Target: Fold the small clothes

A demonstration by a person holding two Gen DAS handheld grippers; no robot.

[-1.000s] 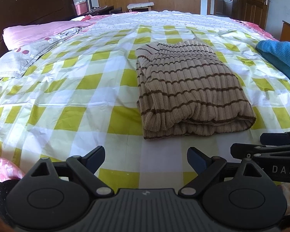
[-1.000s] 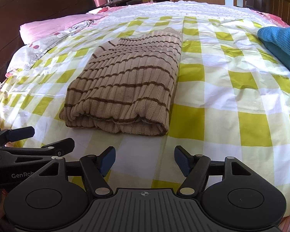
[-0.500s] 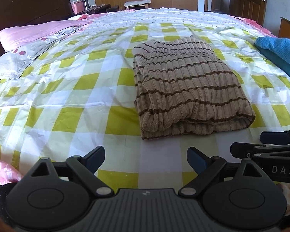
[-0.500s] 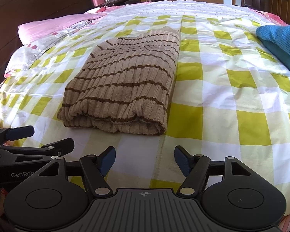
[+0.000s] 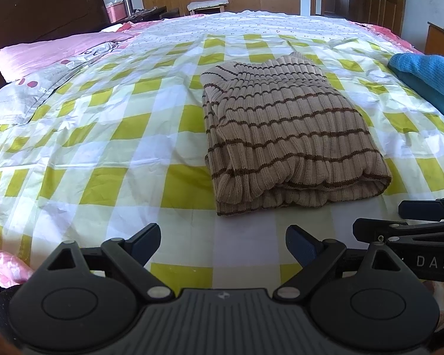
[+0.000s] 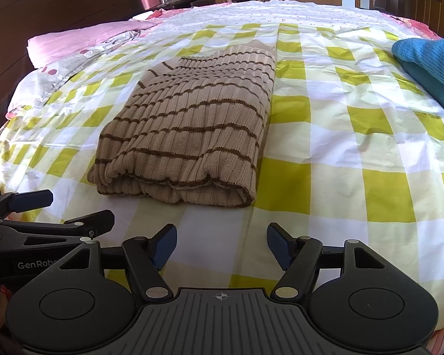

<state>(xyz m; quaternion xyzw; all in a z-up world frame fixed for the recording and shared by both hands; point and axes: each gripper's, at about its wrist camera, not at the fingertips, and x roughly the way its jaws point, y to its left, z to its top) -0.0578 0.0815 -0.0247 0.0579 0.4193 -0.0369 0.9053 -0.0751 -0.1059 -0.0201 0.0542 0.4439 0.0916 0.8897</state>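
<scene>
A tan ribbed sweater with thin brown stripes (image 5: 284,130) lies folded into a thick rectangle on the yellow-and-white checked bedsheet (image 5: 109,136). It also shows in the right wrist view (image 6: 192,127). My left gripper (image 5: 222,241) is open and empty, low over the sheet just short of the sweater's near folded edge. My right gripper (image 6: 220,244) is open and empty, likewise just in front of the sweater. Each gripper shows at the other view's side edge.
A blue knitted garment (image 5: 429,80) lies at the bed's right side, also in the right wrist view (image 6: 429,65). A pink pillow (image 5: 50,53) lies at the far left by the dark headboard (image 5: 44,9). Wooden wardrobes and a door stand beyond the bed.
Both grippers have drifted slightly, so the sweater sits a little differently in each view. The sweater itself has not moved and both grippers stay open.
</scene>
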